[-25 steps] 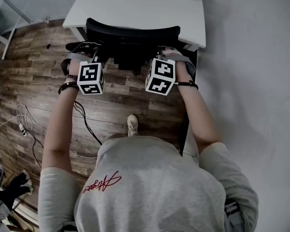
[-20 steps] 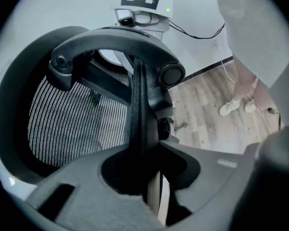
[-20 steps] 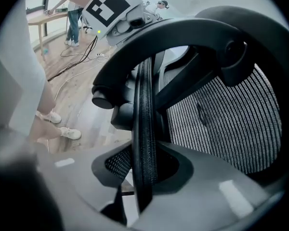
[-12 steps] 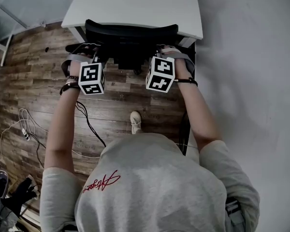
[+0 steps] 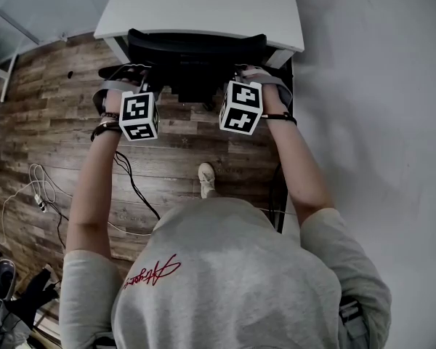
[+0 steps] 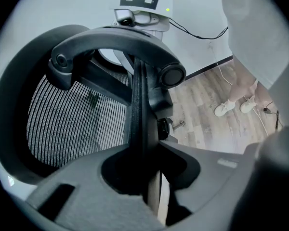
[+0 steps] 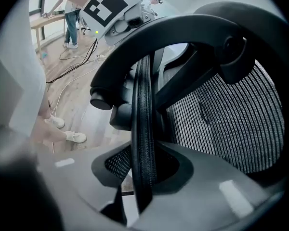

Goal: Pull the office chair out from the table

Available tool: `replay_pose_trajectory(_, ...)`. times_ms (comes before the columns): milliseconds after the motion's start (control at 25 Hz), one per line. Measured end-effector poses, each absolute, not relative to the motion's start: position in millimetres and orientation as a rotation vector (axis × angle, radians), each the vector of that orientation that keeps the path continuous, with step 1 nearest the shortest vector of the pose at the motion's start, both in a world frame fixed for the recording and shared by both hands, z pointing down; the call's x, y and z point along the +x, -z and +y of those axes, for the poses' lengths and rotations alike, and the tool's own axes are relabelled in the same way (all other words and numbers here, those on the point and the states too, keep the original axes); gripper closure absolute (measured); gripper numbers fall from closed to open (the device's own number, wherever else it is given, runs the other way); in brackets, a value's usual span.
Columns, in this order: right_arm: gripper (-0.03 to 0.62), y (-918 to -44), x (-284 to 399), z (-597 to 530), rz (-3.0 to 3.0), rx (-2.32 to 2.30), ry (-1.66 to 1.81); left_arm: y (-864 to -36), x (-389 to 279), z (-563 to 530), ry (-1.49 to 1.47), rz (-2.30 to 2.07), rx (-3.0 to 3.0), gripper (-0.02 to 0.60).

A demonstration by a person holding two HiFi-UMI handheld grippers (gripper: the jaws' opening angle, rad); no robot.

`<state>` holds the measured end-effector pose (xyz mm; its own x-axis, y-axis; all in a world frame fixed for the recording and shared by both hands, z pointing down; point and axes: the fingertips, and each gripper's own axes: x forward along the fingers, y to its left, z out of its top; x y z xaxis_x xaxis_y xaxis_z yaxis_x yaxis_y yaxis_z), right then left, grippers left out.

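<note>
The black office chair [image 5: 196,49] stands tucked under the front edge of the white table [image 5: 203,6]; from above only its backrest top shows. My left gripper [image 5: 142,86] grips the backrest's left side and my right gripper [image 5: 240,80] its right side. In the left gripper view the left gripper [image 6: 140,177] is shut on the backrest's rim [image 6: 137,105], with the mesh [image 6: 67,124] to the left. In the right gripper view the right gripper [image 7: 143,177] is shut on the rim [image 7: 143,109], with the mesh [image 7: 231,119] to the right.
The floor is wood planks with loose cables [image 5: 40,187] at the left and dark gear [image 5: 14,289] at the bottom left. A pale wall [image 5: 378,86] runs close along the table's right side. My shoe [image 5: 206,179] is behind the chair. Another person [image 7: 72,18] stands far off.
Both grippers have drawn back toward me with the backrest; the table's front edge has slid away behind the chair. My foot has shifted a little back. The jaws have stayed shut.
</note>
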<state>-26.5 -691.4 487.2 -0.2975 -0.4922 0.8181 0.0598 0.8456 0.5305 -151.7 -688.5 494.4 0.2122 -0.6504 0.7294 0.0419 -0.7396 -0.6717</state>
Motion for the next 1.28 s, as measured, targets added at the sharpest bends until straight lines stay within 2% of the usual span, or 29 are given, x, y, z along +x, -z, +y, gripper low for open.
replay_pose_trajectory(1280, 0.487, -486, -36, -635, -1.813, 0.313, 0.519, -494, -160, -631, 1.562, 0.582, -1.895, 0.503)
